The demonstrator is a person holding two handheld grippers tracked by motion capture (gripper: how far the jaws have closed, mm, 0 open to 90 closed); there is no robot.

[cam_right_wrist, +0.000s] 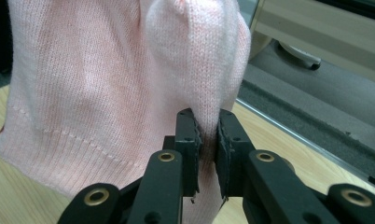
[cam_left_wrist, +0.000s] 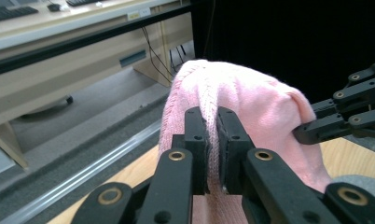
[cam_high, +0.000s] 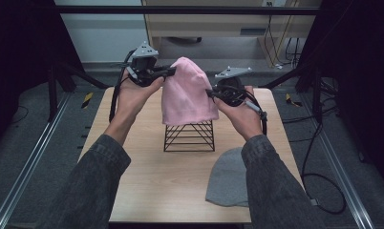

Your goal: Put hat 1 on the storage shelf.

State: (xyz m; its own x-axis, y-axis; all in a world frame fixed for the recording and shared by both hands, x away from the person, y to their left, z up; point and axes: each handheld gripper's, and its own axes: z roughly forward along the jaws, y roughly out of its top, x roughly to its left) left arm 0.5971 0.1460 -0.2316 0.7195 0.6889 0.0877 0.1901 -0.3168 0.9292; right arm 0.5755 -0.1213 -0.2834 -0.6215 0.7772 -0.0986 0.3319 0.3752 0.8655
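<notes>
the pink beanie (cam_high: 187,93) hangs draped over the black wire stand (cam_high: 189,136) on the wooden counter (cam_high: 147,176). the left gripper (cam_high: 171,71) pinches its upper edge, the right gripper (cam_high: 212,94) its side, both jaws clenched on knit. a grey beanie (cam_high: 227,179) lies flat nearby.

Both grippers, left gripper (cam_high: 170,71) and right gripper (cam_high: 212,92), gripped the pink beanie (cam_high: 187,93) over the black wire stand (cam_high: 189,136); a grey beanie (cam_high: 228,179) lay nearby.
</notes>
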